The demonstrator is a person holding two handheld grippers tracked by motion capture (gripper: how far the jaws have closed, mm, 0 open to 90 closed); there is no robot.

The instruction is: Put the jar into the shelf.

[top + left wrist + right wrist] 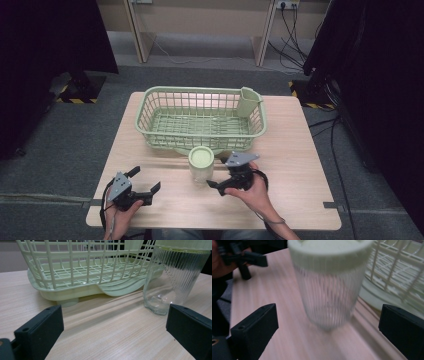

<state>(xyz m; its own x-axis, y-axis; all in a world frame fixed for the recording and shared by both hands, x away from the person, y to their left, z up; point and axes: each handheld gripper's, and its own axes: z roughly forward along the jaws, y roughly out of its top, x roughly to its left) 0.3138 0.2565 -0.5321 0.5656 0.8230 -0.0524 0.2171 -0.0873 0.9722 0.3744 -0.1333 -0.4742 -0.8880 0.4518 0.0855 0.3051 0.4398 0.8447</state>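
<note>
High view first: a pale wooden table [300, 150] stands on grey carpet, and a person's two forearms come in from its near edge, each hand holding a black two-jaw gripper. A ribbed clear glass jar [201, 165] with a pale green lid [201, 157] stands upright near the middle of the table, just in front of a light green plastic dish basket [200, 120]. A small green cup [247, 101] hangs inside the basket's far right corner. The right gripper [220, 186] sits just to the right of the jar, its jaws spread wide and pointing toward the jar's base, not touching it. The left gripper [147, 186] rests well to the left of the jar near the table's front edge, its jaws also spread apart and holding nothing. From the left gripper view, the jar [175, 280] stands at the right with the basket [82, 272] behind it on a curved tray. From the right gripper view, the jar [329, 287] looms blurred between the open jaws, lid on, with the left gripper [242, 258] farther off on the table.
</note>
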